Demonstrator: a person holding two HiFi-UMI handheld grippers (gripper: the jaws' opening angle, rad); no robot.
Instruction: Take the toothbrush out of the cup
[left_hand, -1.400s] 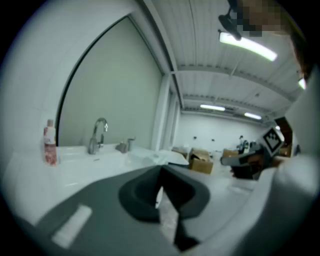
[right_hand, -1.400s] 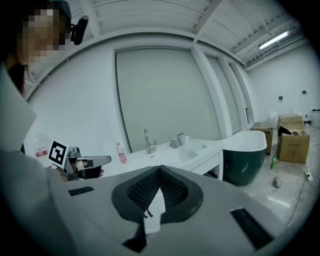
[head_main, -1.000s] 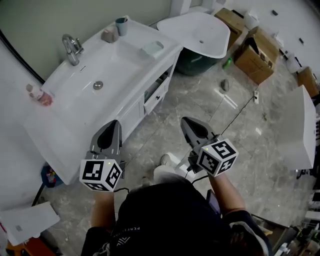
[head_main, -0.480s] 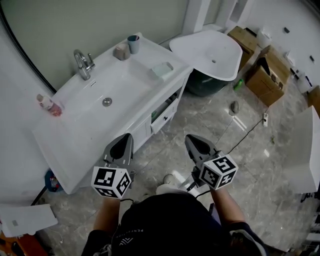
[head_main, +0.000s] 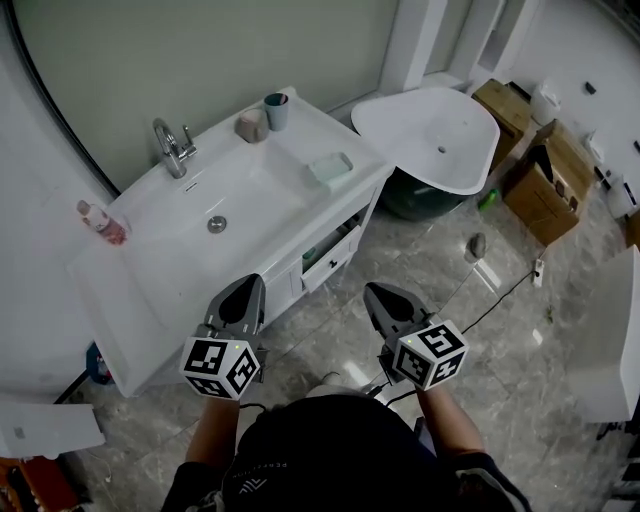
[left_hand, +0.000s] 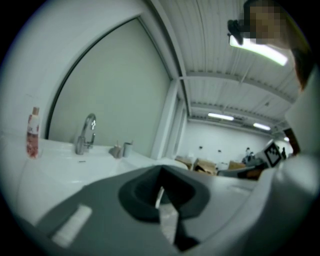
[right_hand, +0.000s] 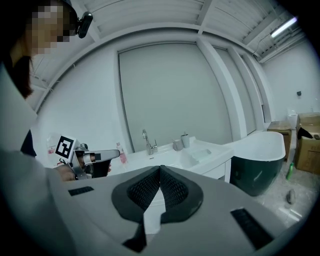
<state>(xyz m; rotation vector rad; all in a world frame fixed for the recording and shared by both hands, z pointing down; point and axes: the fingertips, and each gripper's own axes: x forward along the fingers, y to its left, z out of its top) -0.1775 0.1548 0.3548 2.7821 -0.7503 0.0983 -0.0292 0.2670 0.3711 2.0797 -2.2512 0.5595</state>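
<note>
A blue-grey cup (head_main: 276, 110) stands at the back right corner of the white vanity top (head_main: 150, 270), beside a small brownish object (head_main: 250, 126). In the right gripper view a thin toothbrush handle (right_hand: 184, 134) pokes out of the cup (right_hand: 185, 141). The left gripper view shows the cup (left_hand: 127, 149) far off. My left gripper (head_main: 246, 290) hovers at the vanity's front edge, shut and empty. Over the floor beside it, my right gripper (head_main: 385, 297) is also shut and empty. Both are well short of the cup.
A faucet (head_main: 172, 148), a pink bottle (head_main: 103, 222) and a pale green soap dish (head_main: 330, 168) sit on the vanity. A drawer (head_main: 335, 252) stands ajar. A white tub (head_main: 430, 135) on a dark green base, cardboard boxes (head_main: 545, 180) and a floor cable (head_main: 490, 295) lie to the right.
The vanity has slid lower and to the right in the head view. Both grippers stay shut; the left one now overlaps the vanity's front edge.
</note>
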